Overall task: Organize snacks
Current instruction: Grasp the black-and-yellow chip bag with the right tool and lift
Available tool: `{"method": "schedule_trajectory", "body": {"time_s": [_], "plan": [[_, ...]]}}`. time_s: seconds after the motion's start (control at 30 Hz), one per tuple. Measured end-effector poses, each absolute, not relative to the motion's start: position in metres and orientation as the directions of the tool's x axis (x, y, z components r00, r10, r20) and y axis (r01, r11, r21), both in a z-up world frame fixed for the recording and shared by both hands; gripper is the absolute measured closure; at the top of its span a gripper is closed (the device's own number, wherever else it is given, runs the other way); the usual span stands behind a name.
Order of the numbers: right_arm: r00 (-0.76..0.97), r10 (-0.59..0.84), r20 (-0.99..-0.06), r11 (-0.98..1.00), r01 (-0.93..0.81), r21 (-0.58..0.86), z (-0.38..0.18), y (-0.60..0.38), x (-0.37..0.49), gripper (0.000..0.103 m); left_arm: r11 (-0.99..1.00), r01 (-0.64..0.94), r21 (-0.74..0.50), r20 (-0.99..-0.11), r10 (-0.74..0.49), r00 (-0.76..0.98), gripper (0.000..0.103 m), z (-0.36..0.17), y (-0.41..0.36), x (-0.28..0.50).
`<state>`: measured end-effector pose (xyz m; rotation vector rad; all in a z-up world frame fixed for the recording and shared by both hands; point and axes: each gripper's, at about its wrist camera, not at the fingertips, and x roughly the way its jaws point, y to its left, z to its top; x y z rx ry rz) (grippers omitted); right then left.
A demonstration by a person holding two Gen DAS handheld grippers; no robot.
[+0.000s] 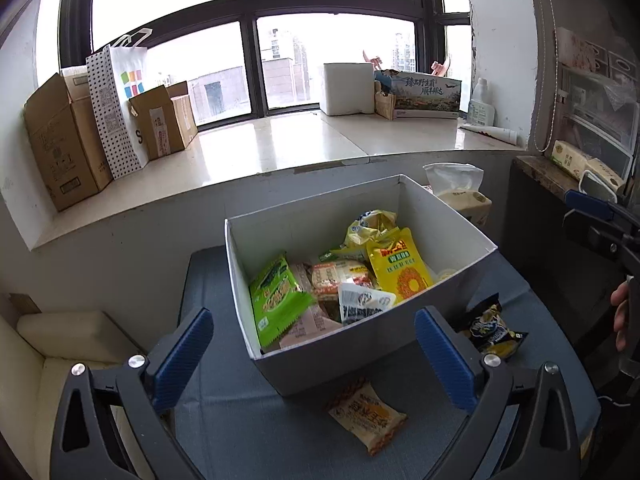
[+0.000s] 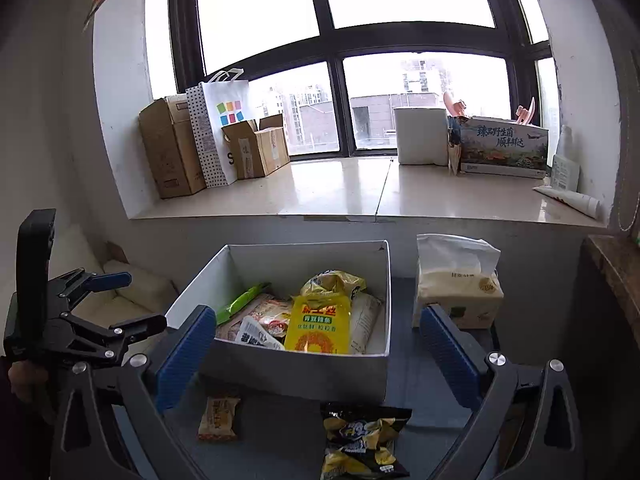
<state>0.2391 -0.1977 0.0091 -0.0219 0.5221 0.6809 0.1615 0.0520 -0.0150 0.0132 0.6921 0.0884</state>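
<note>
A white box (image 1: 320, 352) (image 2: 304, 372) stands on a dark grey table and holds several snack packets, among them a yellow pouch (image 1: 398, 268) (image 2: 320, 326) and a green packet (image 1: 276, 300). An orange-beige snack packet (image 1: 366, 416) (image 2: 219, 418) lies on the table in front of the box. A black and yellow chip bag (image 1: 492, 328) (image 2: 362, 440) lies beside it. My left gripper (image 1: 314, 356) is open and empty above the front of the box. My right gripper (image 2: 316, 358) is open and empty, just behind the chip bag.
A tissue pack (image 2: 456, 280) (image 1: 460, 192) stands right of the box. A wide window sill (image 2: 360, 188) behind carries cardboard boxes (image 1: 60, 140), a dotted paper bag (image 1: 116, 112) and a white container (image 2: 420, 136). A cream seat (image 1: 72, 344) is at the left, a dark shelf (image 1: 560, 172) at the right.
</note>
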Motion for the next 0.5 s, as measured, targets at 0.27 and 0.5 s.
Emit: {"method": "schedule_trajectory", "body": {"time_s": [0.27, 0.5], "plan": [[0.622, 0.568, -0.54, 0.795, -0.584, 0.163, -0.045, -0.22, 0.183, 0.0, 0.998, -0.068, -0.002, -0.689, 0.048, 0.724, 0.0, -0.053, 0.026, 0.105], [0.584, 0.459, -0.67, 0.835, -0.541, 0.101, -0.104, -0.219, 0.199, 0.0, 0.996, -0.082, -0.044, -0.722, 0.025, 0.692, 0.0, -0.08, 0.021, 0.096]]}}
